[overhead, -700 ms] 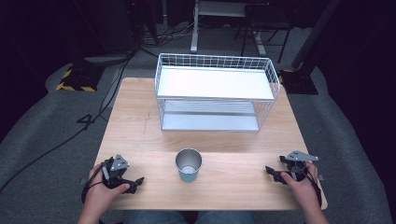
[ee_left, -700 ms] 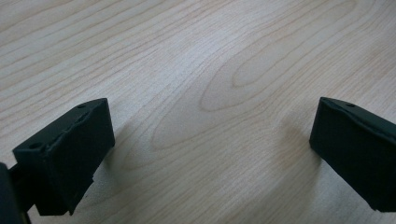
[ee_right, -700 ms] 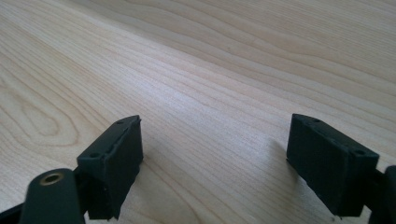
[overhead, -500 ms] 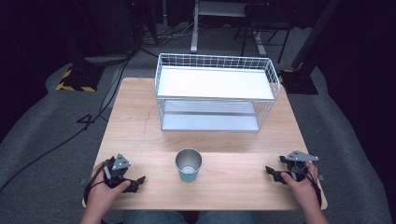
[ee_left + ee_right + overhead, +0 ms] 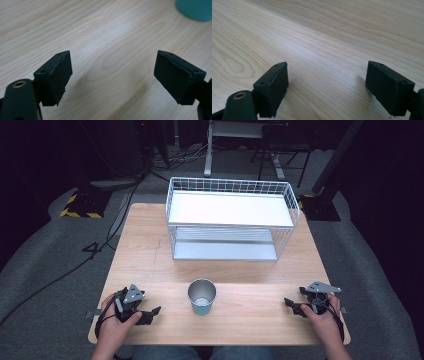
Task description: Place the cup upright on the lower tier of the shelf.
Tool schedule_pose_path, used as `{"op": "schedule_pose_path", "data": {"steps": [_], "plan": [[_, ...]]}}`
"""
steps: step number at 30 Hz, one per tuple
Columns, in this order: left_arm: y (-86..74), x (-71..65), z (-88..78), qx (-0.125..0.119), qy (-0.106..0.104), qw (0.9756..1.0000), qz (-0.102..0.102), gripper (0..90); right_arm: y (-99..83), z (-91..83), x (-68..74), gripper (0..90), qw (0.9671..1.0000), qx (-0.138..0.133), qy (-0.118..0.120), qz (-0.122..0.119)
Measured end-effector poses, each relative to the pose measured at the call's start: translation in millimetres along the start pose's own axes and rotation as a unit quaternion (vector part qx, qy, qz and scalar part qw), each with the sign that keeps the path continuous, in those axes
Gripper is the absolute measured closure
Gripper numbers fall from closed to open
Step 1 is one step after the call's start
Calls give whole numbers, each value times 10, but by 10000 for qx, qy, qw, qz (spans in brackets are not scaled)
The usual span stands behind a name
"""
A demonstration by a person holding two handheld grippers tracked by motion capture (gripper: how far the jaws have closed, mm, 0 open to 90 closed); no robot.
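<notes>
**Two grippers rest at the near edge of a table, a cup between them**

A person sits at a light wooden table (image 5: 150, 245), holding a two-jaw gripper in each hand. The left gripper (image 5: 151, 314) lies at the near left of the table, its jaws pointing right toward a metal cup (image 5: 202, 296). In the left gripper view its jaws stand apart with only bare wood between them, grasping nothing, and the cup's teal base (image 5: 195, 9) shows at the far right corner. The right gripper (image 5: 291, 306) lies at the near right, its jaws pointing left; in the right gripper view they are likewise spread, with nothing held.

The cup stands upright and looks empty at the near middle of the table, between the two grippers and apart from both. Beyond it, at the far side, sits a white wire rack (image 5: 231, 218) with a flat upper shelf and a lower shelf.

The work appears to be at its start: neither gripper has reached the cup. The likely next move is to bring one gripper level toward the cup and close the spread jaws around its wall, gently enough not to tip it.
</notes>
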State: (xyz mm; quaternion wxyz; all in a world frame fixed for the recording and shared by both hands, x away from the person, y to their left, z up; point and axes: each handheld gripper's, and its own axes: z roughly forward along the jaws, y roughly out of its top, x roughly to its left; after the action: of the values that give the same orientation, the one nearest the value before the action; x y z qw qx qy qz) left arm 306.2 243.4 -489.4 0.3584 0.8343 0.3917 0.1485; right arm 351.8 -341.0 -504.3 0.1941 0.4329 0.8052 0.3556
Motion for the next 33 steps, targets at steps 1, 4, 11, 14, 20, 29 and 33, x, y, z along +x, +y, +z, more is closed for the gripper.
{"op": "schedule_pose_path", "data": {"steps": [1,4,11,14,20,29,33], "plan": [[13,-28,-13,-25,-69,10000,-28,156,0,1,0,188,10000,-3,9,1],[50,-100,-45,-164,-200,9997,-8,155,0,0,0,188,10000,0,1,1],[134,-264,-119,-482,-347,9982,-66,154,0,0,0,188,10000,1,0,0],[161,-308,-154,-585,-354,9977,-18,154,0,0,0,189,10000,0,-1,0],[202,-389,-183,-708,-324,9969,-92,154,0,1,-2,188,10000,-3,6,-9],[256,-539,-126,-764,-390,9963,-53,154,2,3,-2,187,10000,5,1,-12],[289,-601,-69,-775,-444,9960,-37,154,10,11,3,185,10000,6,-3,-4]]}}
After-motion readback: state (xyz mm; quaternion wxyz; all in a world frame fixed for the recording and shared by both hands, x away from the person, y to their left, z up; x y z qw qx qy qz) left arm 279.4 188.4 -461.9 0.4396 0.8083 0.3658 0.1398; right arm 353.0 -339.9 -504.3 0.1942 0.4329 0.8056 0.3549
